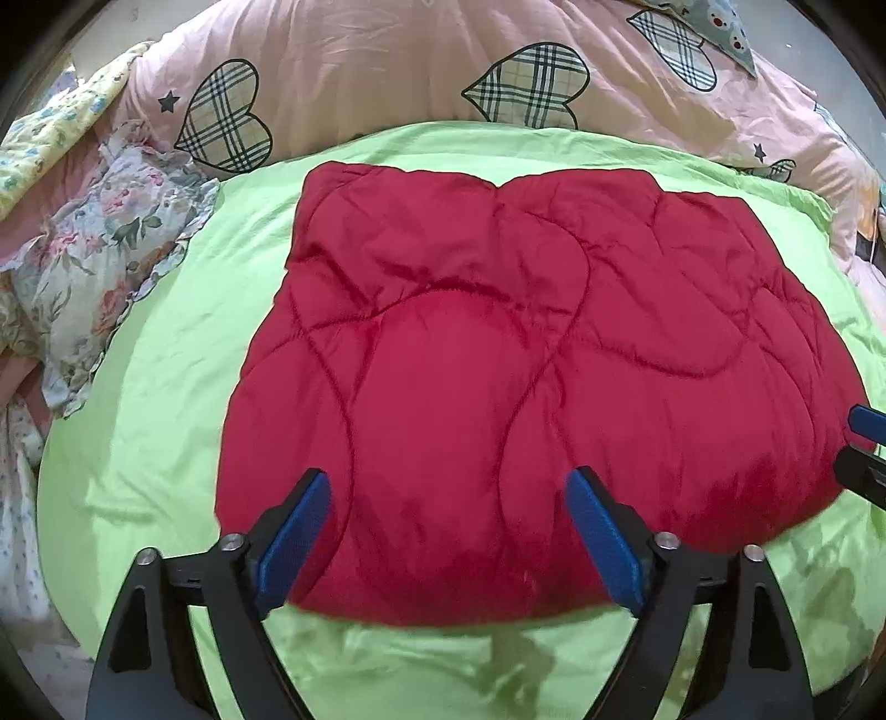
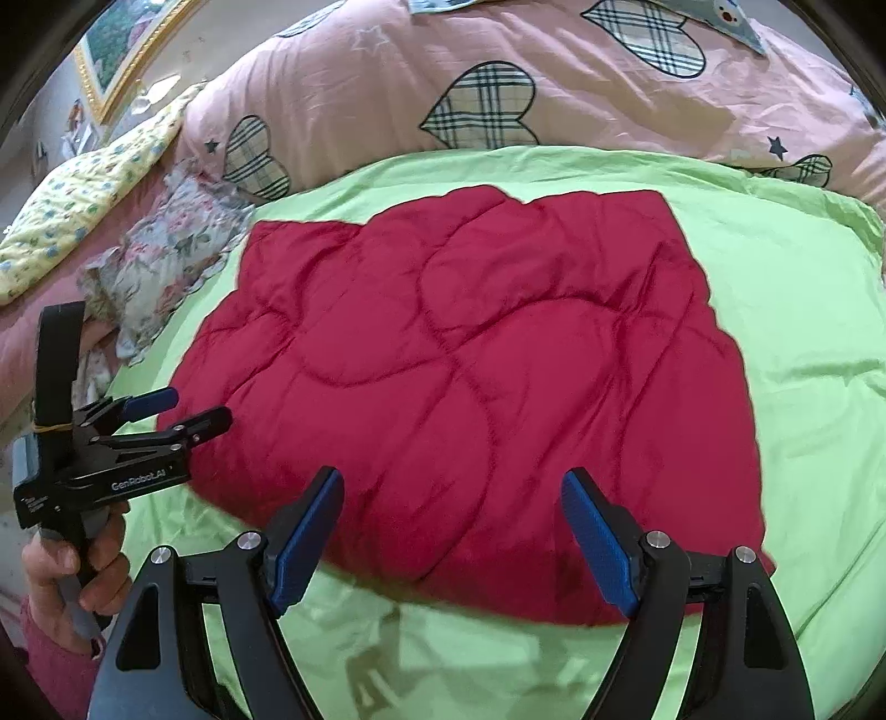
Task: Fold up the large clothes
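Observation:
A red quilted padded garment (image 1: 498, 376) lies folded into a rough rectangle on a lime green sheet (image 1: 166, 387); it also shows in the right wrist view (image 2: 470, 376). My left gripper (image 1: 448, 531) is open and empty, just above the garment's near edge; it also shows in the right wrist view (image 2: 183, 410), at the garment's left side. My right gripper (image 2: 451, 531) is open and empty, over the near edge. One blue pad of it shows at the right border of the left wrist view (image 1: 866, 421).
A pink duvet with plaid hearts (image 1: 387, 72) is bunched along the far side. A floral pillow (image 1: 105, 243) and a yellow floral quilt (image 2: 83, 205) lie at the left. A framed picture (image 2: 122, 50) hangs at the far left.

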A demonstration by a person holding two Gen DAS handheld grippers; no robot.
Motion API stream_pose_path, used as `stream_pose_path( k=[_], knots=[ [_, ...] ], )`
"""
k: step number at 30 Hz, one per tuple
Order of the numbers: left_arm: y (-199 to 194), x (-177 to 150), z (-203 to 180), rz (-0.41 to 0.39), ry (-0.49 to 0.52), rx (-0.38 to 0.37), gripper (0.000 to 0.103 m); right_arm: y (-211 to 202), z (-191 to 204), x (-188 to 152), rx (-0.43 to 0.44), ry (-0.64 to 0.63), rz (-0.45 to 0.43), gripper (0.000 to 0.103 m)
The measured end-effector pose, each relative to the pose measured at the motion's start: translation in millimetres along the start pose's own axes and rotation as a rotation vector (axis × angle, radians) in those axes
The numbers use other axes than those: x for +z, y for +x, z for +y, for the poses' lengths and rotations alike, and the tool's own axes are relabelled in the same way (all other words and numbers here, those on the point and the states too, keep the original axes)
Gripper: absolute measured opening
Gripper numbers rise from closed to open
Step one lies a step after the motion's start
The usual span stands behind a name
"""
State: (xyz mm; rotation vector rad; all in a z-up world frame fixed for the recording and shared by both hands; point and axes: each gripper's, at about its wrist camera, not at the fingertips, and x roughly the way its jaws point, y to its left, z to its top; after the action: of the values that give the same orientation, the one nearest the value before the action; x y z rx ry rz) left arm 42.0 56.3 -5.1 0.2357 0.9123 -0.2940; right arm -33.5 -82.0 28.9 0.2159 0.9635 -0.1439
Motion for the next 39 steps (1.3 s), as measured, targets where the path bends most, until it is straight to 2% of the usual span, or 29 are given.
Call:
stream_pose_path(
  k=[2,13,27,39],
  knots=[
    [-5.6,-6.9,2.0,-0.002,-0.002,-0.001,0.095,-3.7,5.6,-5.9,0.003,-0.023,0.003,0.093],
    [-33.7,-37.6,12.3,0.022,-0.009,-0.012,0.095,-12.6,24.6,-29.2,-0.024,-0.083,0.045,0.094],
    [-80.4,-41.4,1.6,-0.022,0.016,-0.001,0.095,-51.1,38.0,-30.8,-0.047,-0.119,0.0,0.099],
    [-85.5,-35.3,-4.9,-0.036,0.032,0.004,0.096,-55.9,34.6,-24.2,-0.049,-0.109,-0.006,0.1]
  ],
)
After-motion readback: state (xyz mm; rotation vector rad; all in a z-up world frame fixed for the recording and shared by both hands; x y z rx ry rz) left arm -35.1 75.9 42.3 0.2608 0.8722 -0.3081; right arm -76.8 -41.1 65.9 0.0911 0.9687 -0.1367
